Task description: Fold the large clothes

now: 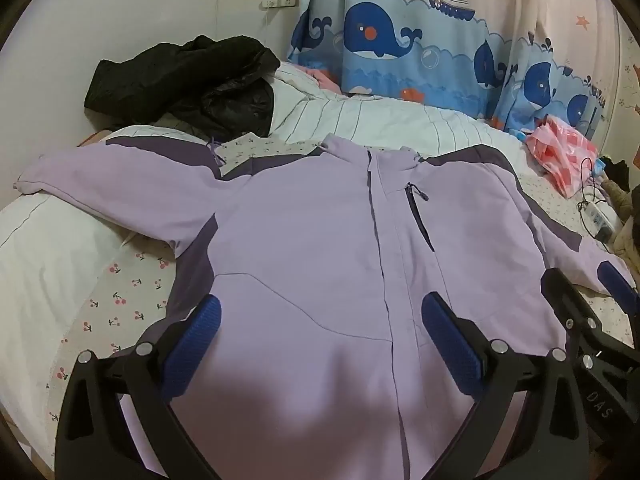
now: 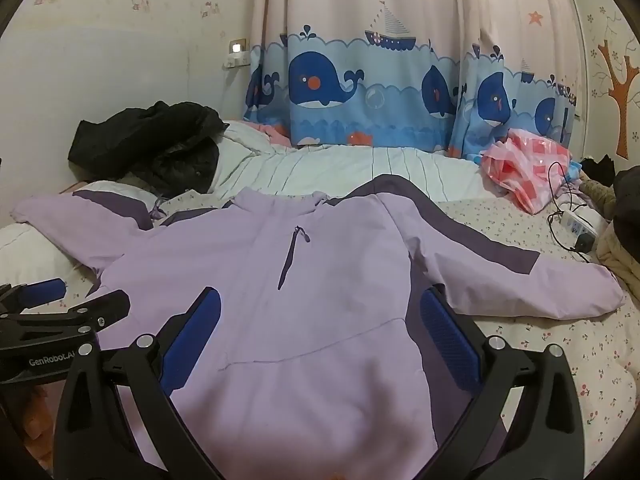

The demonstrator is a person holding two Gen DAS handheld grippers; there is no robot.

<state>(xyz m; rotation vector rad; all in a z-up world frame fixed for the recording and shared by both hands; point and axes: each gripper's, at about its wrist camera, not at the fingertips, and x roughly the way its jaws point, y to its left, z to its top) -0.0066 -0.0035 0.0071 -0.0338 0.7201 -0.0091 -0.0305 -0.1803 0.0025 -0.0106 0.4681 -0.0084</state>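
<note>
A lilac jacket (image 1: 320, 248) with dark purple panels lies face up and spread flat on the bed, both sleeves out to the sides. It also shows in the right wrist view (image 2: 320, 280). My left gripper (image 1: 320, 320) is open and empty, hovering over the jacket's lower front, left of the zip. My right gripper (image 2: 320, 320) is open and empty over the jacket's lower right front. The right gripper shows at the right edge of the left wrist view (image 1: 592, 296); the left gripper shows at the left edge of the right wrist view (image 2: 68, 300).
A black jacket (image 1: 184, 80) is heaped at the back left of the bed (image 1: 120, 304). A pink checked bag (image 2: 528, 164) and a power strip with cables (image 2: 576, 224) lie at the right. A whale-print curtain (image 2: 360, 92) hangs behind the striped quilt (image 2: 340, 168).
</note>
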